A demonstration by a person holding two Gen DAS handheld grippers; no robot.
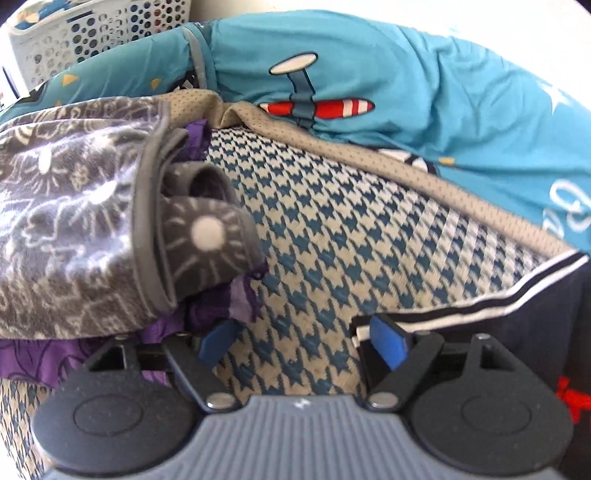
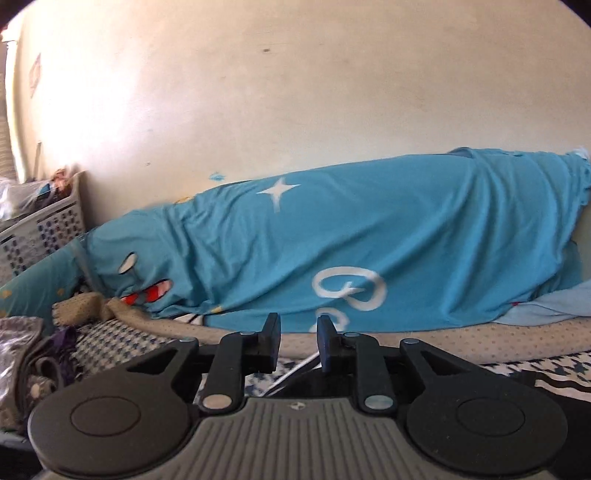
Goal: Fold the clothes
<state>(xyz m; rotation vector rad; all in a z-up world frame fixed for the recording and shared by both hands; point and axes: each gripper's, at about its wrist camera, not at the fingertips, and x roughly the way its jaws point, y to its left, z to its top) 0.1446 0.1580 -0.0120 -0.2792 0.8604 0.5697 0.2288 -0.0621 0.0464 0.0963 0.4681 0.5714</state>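
A dark navy garment (image 1: 498, 347) with white stripes along its edge lies on the houndstooth mat (image 1: 314, 240) at the right of the left wrist view. My left gripper (image 1: 303, 343) is open wide, its right finger at the garment's striped corner, nothing between the pads. A pile of grey patterned fleece (image 1: 74, 221) and purple cloth (image 1: 207, 314) lies at the left. My right gripper (image 2: 297, 343) is open with a narrow gap and empty, above the dark garment (image 2: 317, 384), whose white stripe shows below the fingers.
A long bolster under a blue printed sheet (image 2: 351, 240) runs along the wall (image 2: 295, 92) behind the mat; it also shows in the left wrist view (image 1: 406, 92). A tan mesh border (image 1: 369, 147) edges the mat. A white perforated laundry basket (image 1: 92, 33) stands at the far left.
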